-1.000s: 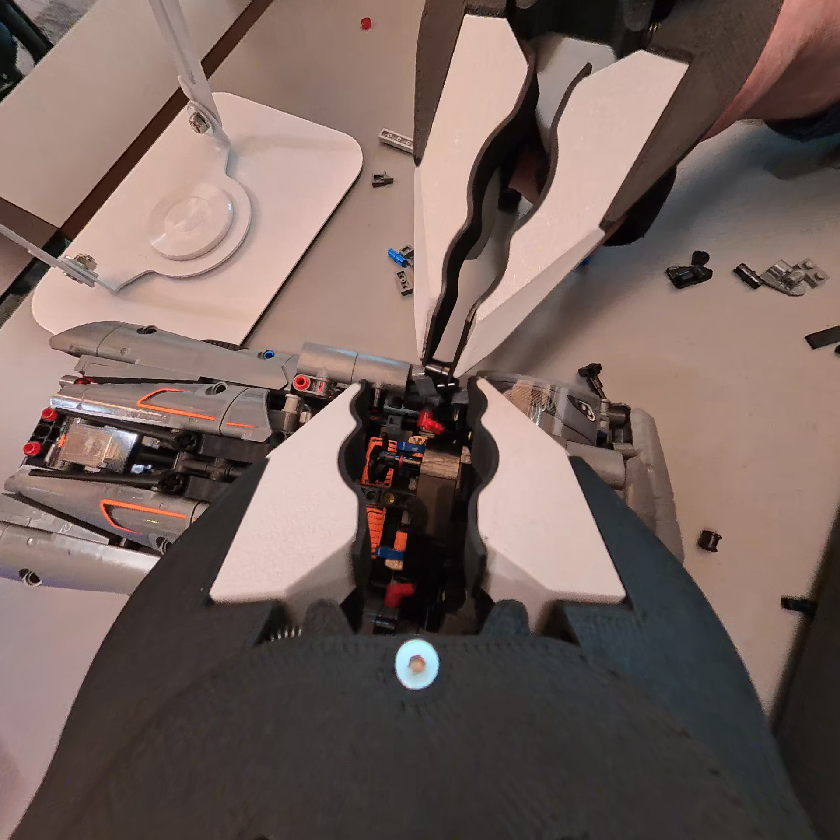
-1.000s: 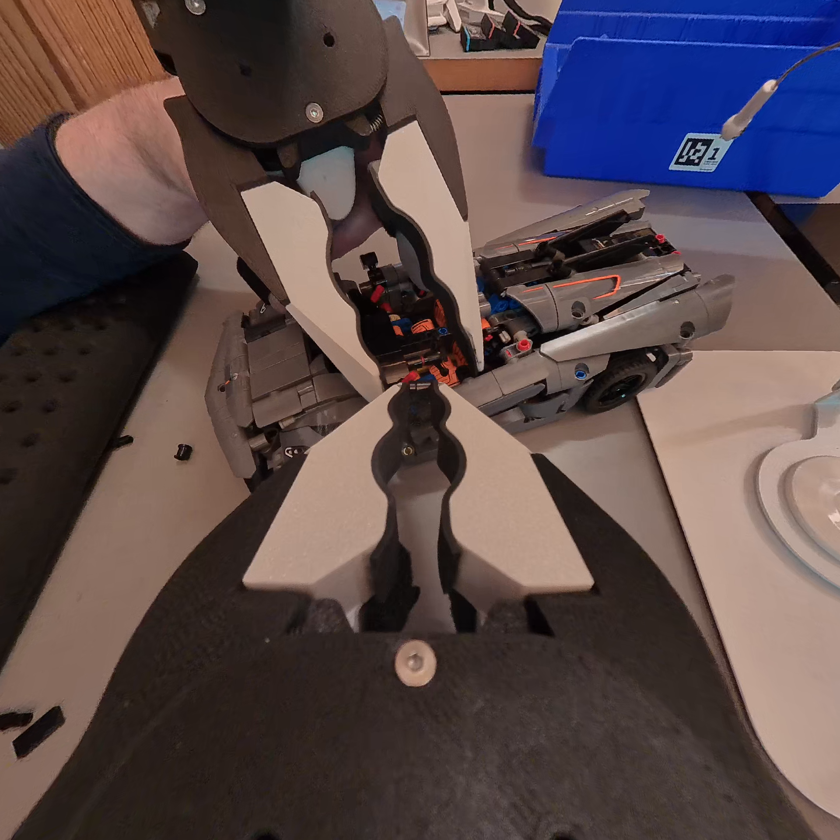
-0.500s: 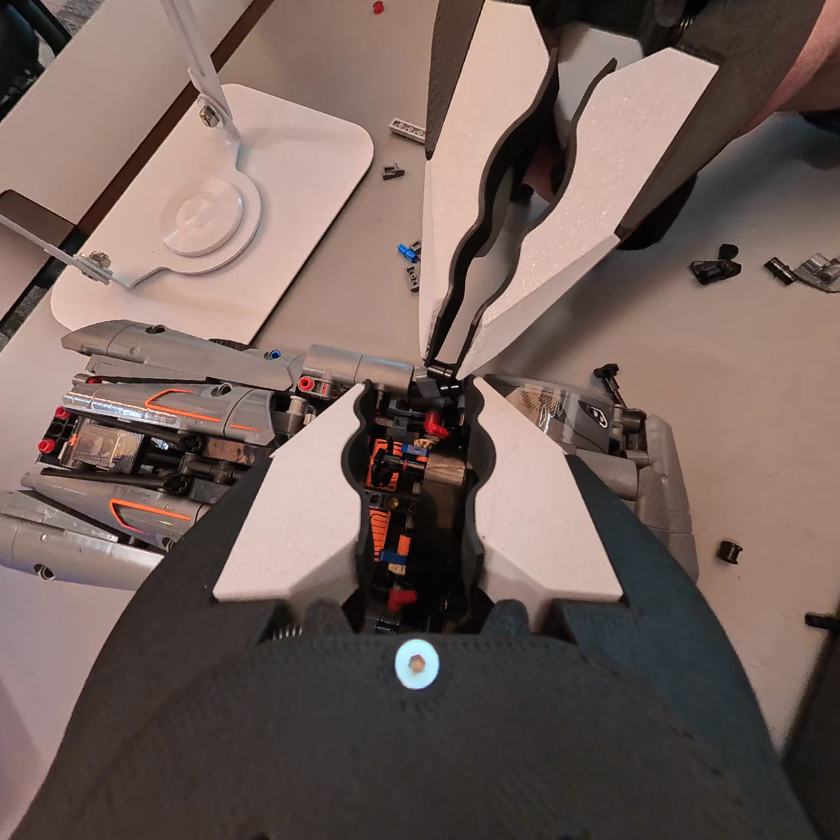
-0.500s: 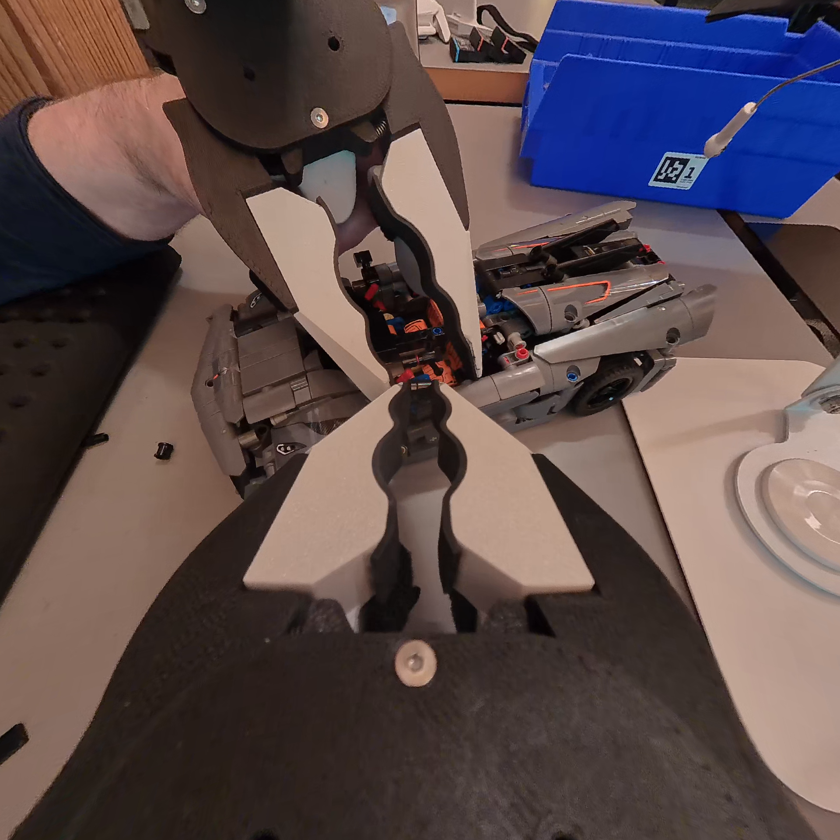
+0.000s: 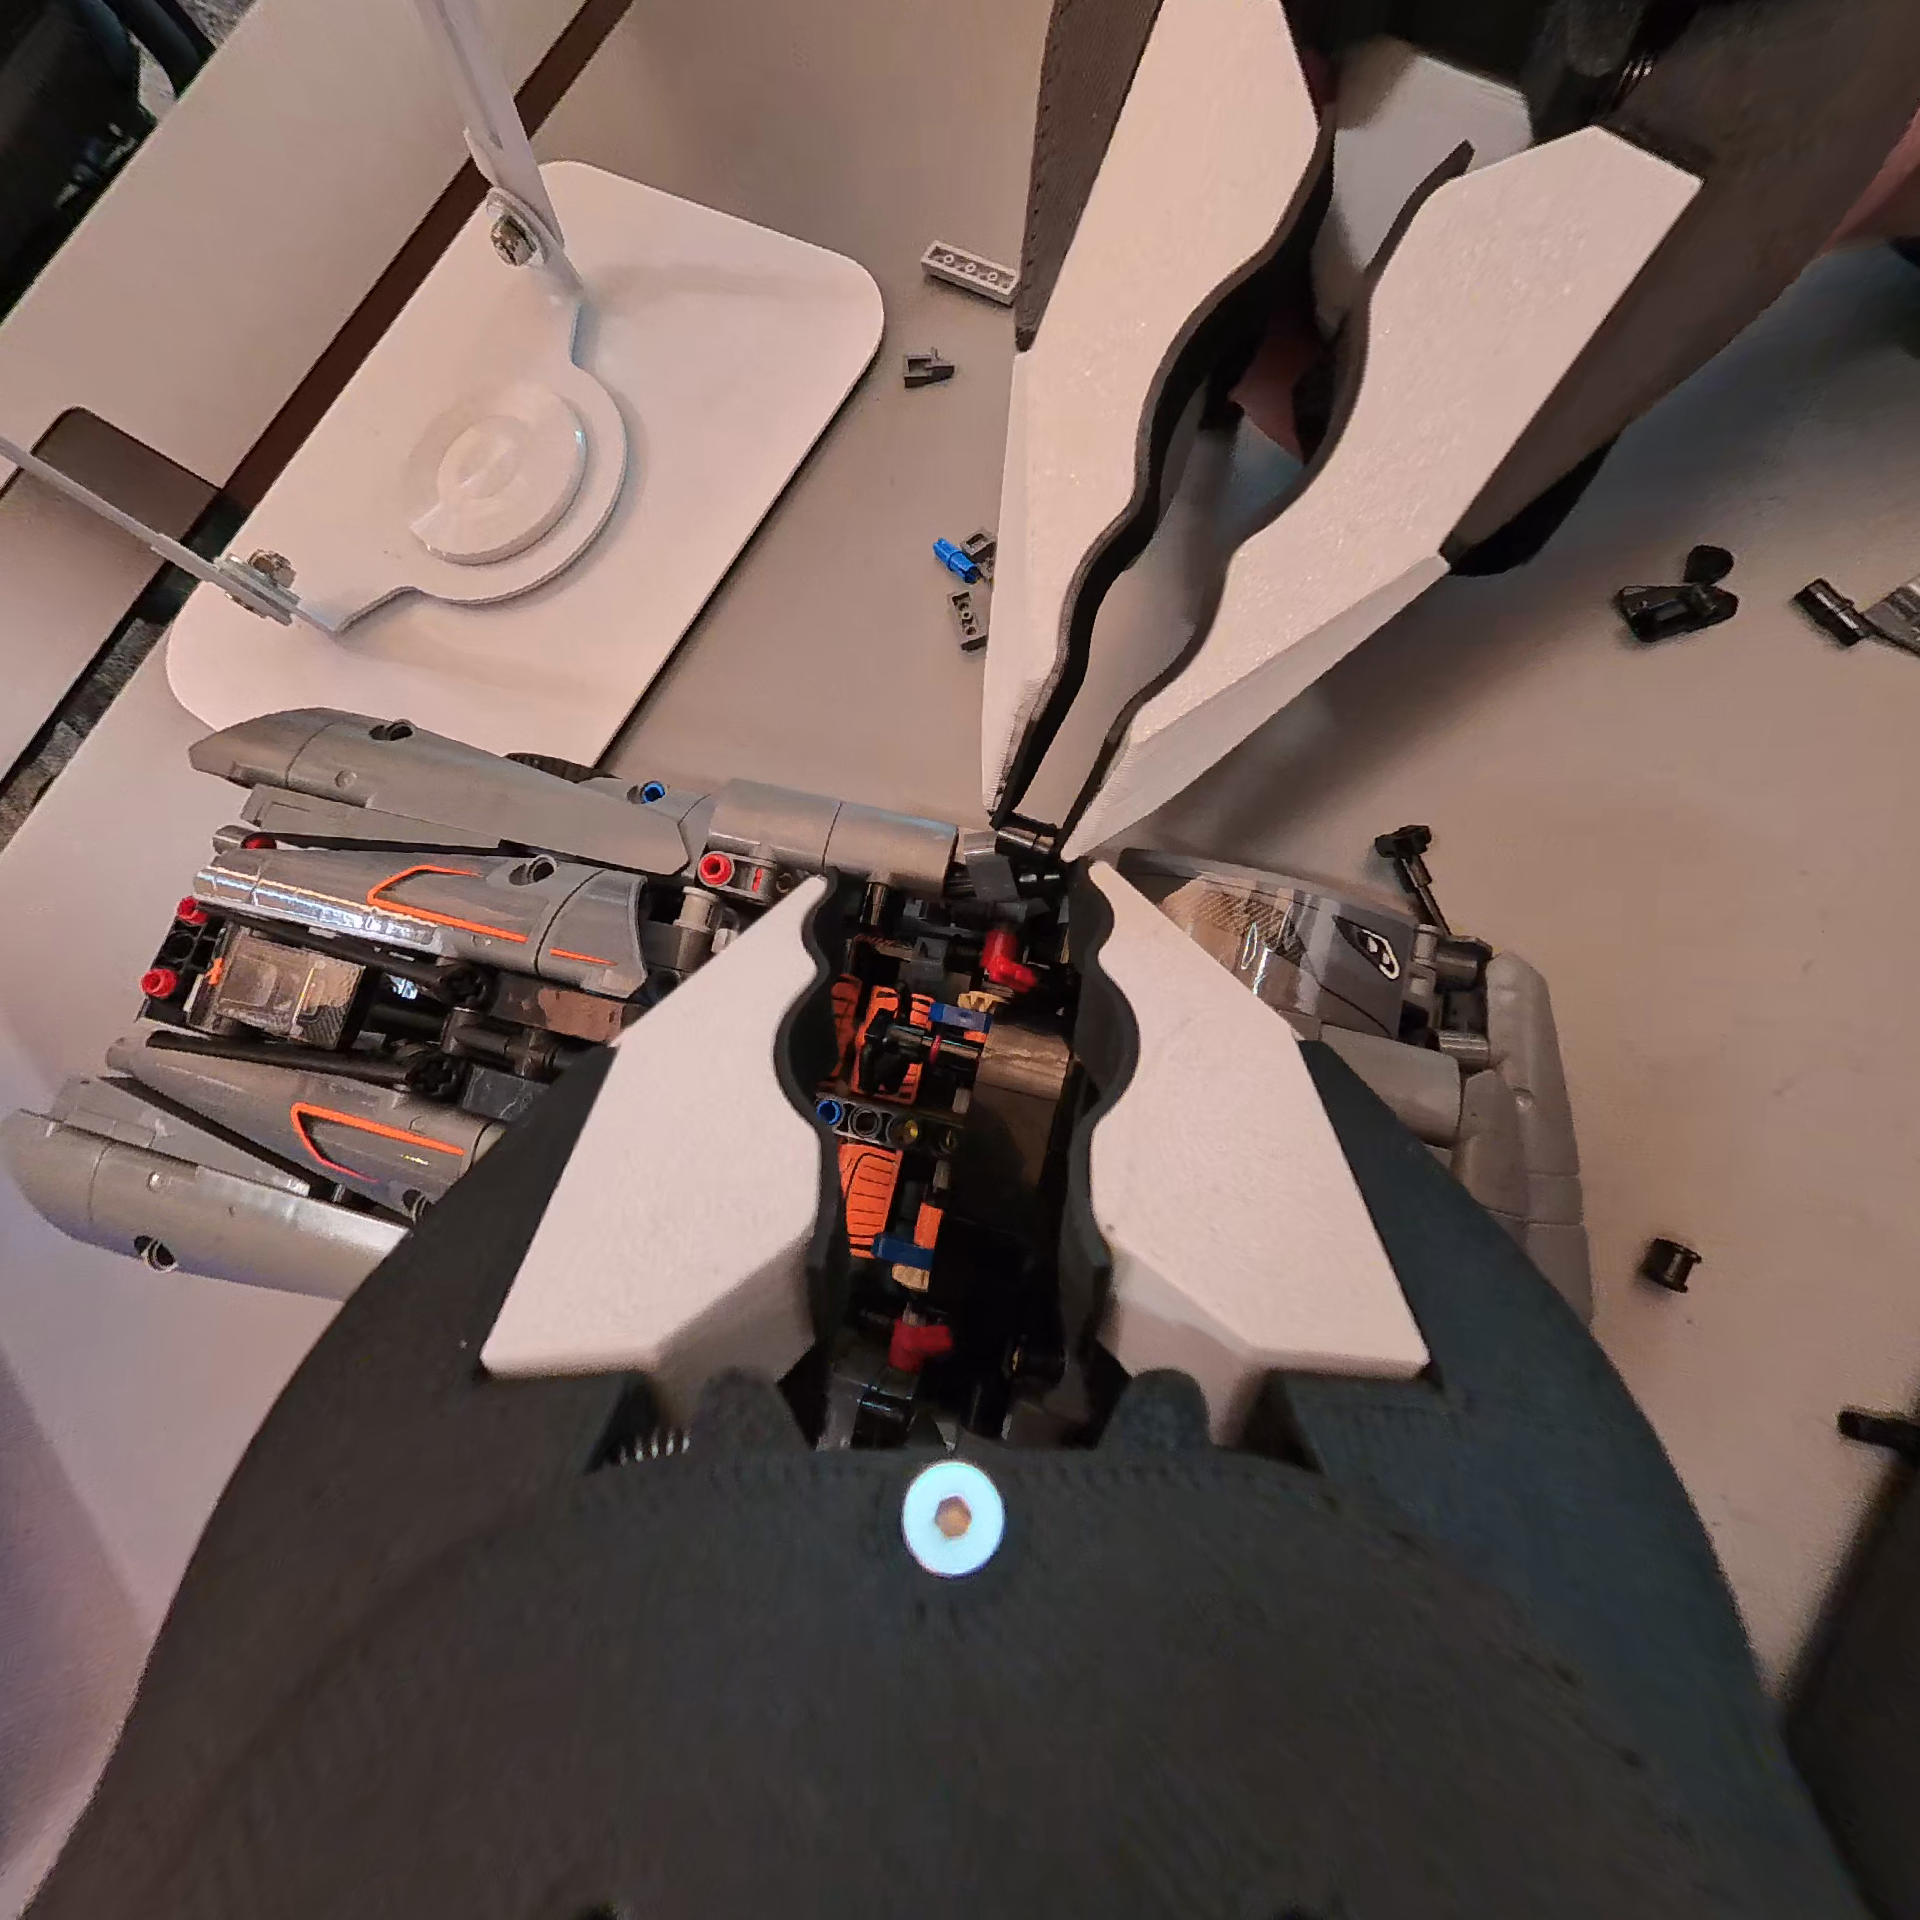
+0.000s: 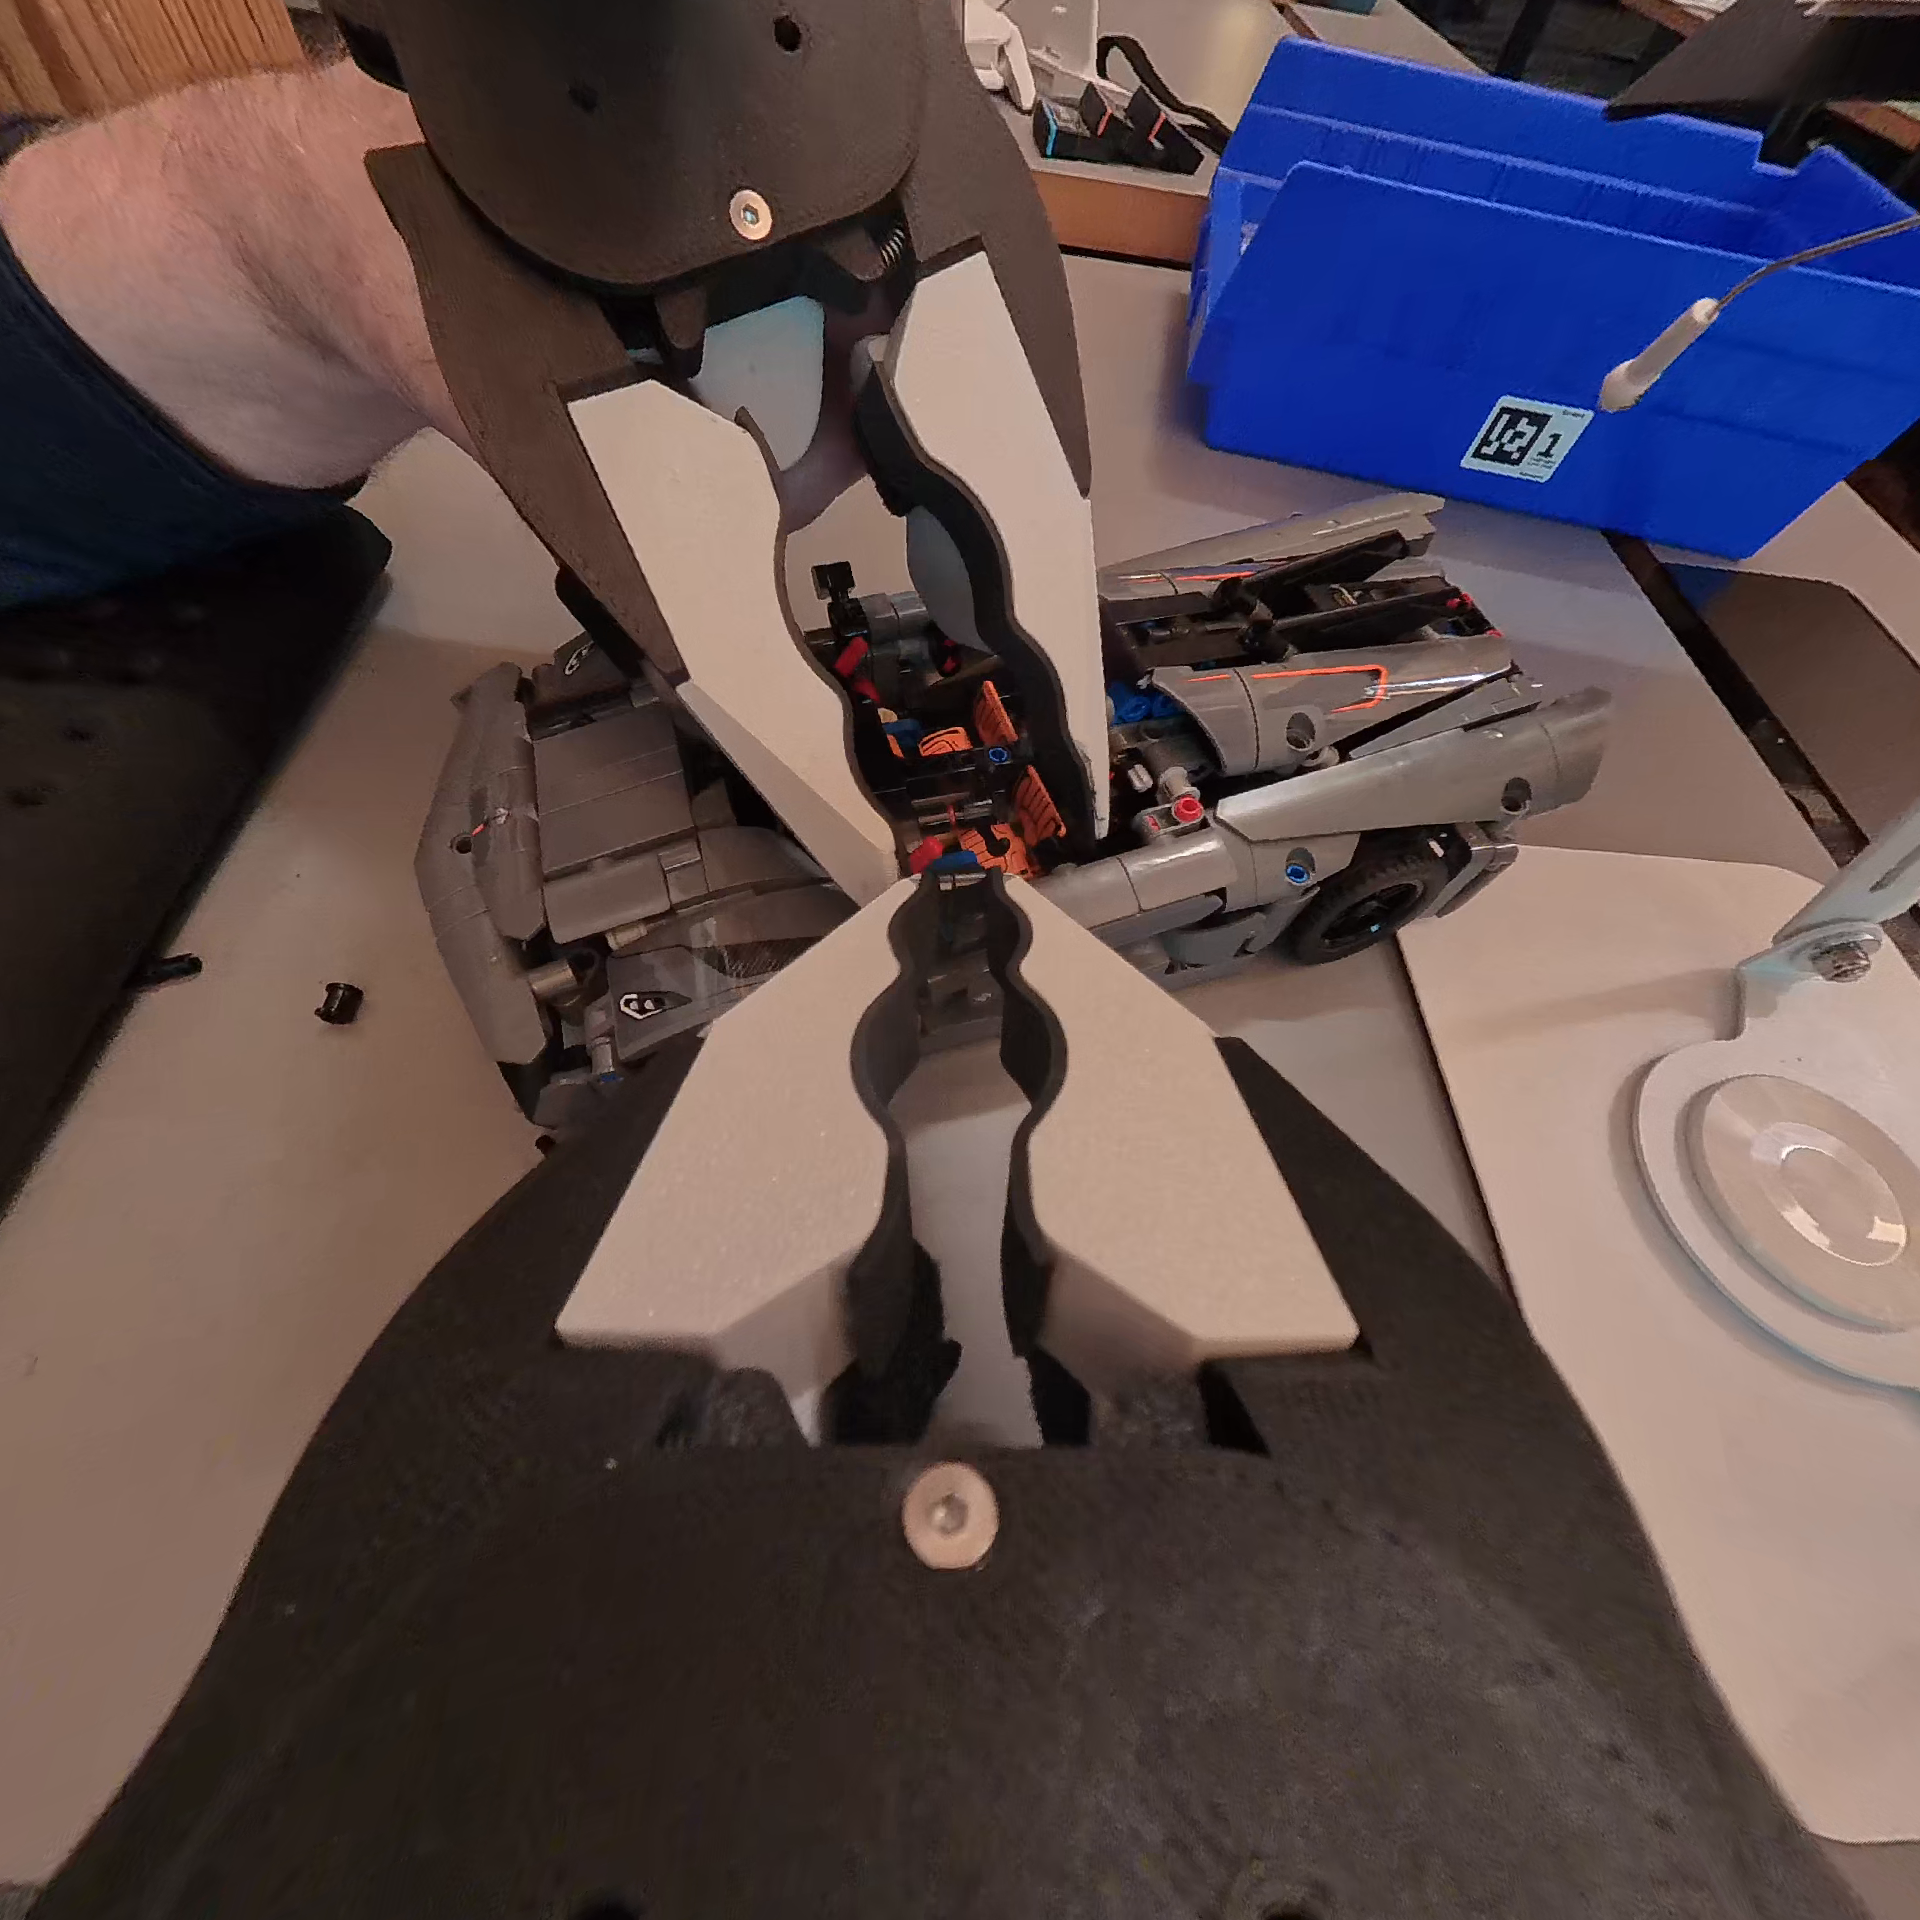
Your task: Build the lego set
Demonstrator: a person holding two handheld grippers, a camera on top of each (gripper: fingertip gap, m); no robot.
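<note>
The right gripper (image 6: 961, 883) is pinched narrow on a small black Lego connector (image 5: 1027, 834), its tips set at the near edge of the open cockpit of the grey Lego car (image 6: 1351, 748). The left gripper (image 5: 956, 883) stands wide, one finger on each side of the car's orange-and-black interior (image 5: 883, 1060) — whether its pads touch the bodywork cannot be told. The car lies on the grey table (image 5: 1351, 779), its orange-lined rear panels toward the white stand base (image 5: 540, 436) and its hood (image 6: 603, 790) toward a black mat (image 6: 156, 779).

Loose pieces lie scattered on the table: a grey plate (image 5: 971, 272), a blue pin (image 5: 954, 558), a black bush (image 5: 1673, 1264) and further black bits (image 5: 1673, 603). A blue bin (image 6: 1538, 312) stands behind the car — well apart from it.
</note>
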